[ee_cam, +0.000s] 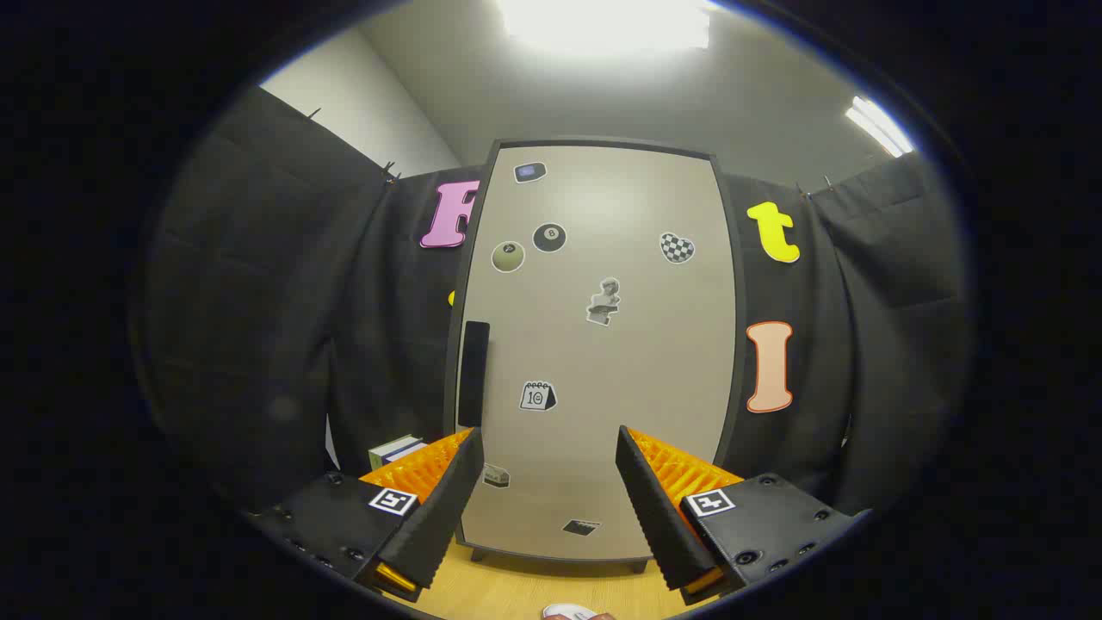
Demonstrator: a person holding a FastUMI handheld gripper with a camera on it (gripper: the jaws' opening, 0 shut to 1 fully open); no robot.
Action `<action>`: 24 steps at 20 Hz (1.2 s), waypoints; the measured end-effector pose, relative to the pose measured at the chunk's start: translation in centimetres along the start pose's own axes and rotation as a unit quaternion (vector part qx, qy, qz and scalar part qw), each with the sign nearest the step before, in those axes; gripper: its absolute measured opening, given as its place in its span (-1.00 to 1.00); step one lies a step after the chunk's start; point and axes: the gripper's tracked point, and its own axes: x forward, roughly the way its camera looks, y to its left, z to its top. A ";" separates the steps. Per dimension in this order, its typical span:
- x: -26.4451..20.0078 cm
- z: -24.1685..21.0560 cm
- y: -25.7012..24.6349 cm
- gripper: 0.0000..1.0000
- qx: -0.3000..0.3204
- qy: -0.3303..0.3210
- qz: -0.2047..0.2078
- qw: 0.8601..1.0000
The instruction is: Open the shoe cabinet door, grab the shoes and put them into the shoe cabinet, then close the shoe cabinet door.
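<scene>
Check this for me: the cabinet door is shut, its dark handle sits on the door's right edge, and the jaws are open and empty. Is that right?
Not quite. The gripper view shows the handle on the door's left edge, not the right. The rest holds: the door is shut, and the gripper has its jaws open and empty.

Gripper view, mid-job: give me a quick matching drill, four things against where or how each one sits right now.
Things:
1. cabinet door
2. door handle
3. gripper
4. checkered heart sticker

States:
A. open, nothing between the fingers
B. dark vertical bar at the door's left edge
C. shut, beyond the fingers
D. upper right of the door

Pairs: 1-C, 2-B, 3-A, 4-D
</scene>
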 end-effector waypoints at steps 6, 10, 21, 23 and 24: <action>-0.8 -0.1 0.7 0.95 -0.002 0.007 0.000 1.000; -1.3 -0.5 1.1 0.94 -0.009 0.014 0.003 1.000; -1.2 -0.6 1.5 0.94 -0.008 0.030 0.000 1.000; -1.3 -0.9 1.7 0.94 -0.016 0.037 -0.001 0.999; -1.3 -0.9 1.8 0.95 -0.018 0.038 0.000 0.999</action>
